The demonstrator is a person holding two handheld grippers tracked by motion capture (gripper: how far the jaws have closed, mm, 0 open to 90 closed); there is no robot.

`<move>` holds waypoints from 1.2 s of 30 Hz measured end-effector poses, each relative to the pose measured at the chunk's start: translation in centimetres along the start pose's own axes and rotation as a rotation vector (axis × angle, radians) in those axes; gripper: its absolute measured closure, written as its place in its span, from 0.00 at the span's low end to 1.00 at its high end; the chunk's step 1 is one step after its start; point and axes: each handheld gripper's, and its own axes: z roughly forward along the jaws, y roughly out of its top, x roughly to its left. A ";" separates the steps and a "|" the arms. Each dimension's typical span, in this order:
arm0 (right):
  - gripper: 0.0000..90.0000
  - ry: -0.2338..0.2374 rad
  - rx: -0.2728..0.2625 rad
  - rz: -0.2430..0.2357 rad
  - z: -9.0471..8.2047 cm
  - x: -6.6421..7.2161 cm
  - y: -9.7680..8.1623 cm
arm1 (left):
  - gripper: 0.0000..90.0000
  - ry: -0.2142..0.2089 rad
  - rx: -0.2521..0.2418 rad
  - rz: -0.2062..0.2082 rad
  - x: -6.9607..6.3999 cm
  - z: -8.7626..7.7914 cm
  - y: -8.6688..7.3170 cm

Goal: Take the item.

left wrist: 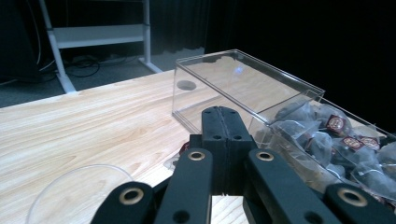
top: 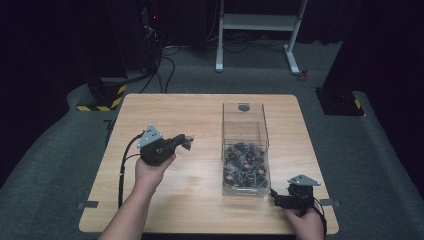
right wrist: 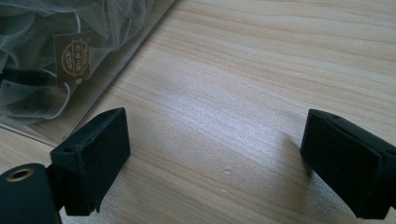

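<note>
Clear box (top: 245, 150), probably mesh sachets (top: 246, 165) inside

Light falls from above onto the bench (top: 200, 120), bright against a nearly black room. The high view is soft and slightly grainy. A pale sheen lies on the wood in the right gripper view, and a small glint marks the clear box (left wrist: 243, 84).

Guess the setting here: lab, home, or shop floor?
Most likely a lab data-collection bay: black curtains all round, a hazard-striped stand base with cables on grey carpet, and one wooden table holding a clear box of mesh sachets.
</note>
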 end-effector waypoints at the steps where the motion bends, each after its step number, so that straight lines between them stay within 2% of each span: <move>1: 0.09 0.000 0.000 0.000 0.0 0.0 0.0 | 1.00 0.002 0.001 -0.001 0.1 -0.1 0.0; 13: 0.09 0.000 0.000 0.001 0.0 0.0 0.0 | 1.00 0.043 0.007 0.003 1.8 -0.8 0.1; 36: 0.09 0.000 0.000 -0.001 0.0 0.0 0.0 | 1.00 0.109 0.036 -0.034 5.0 -0.9 -0.4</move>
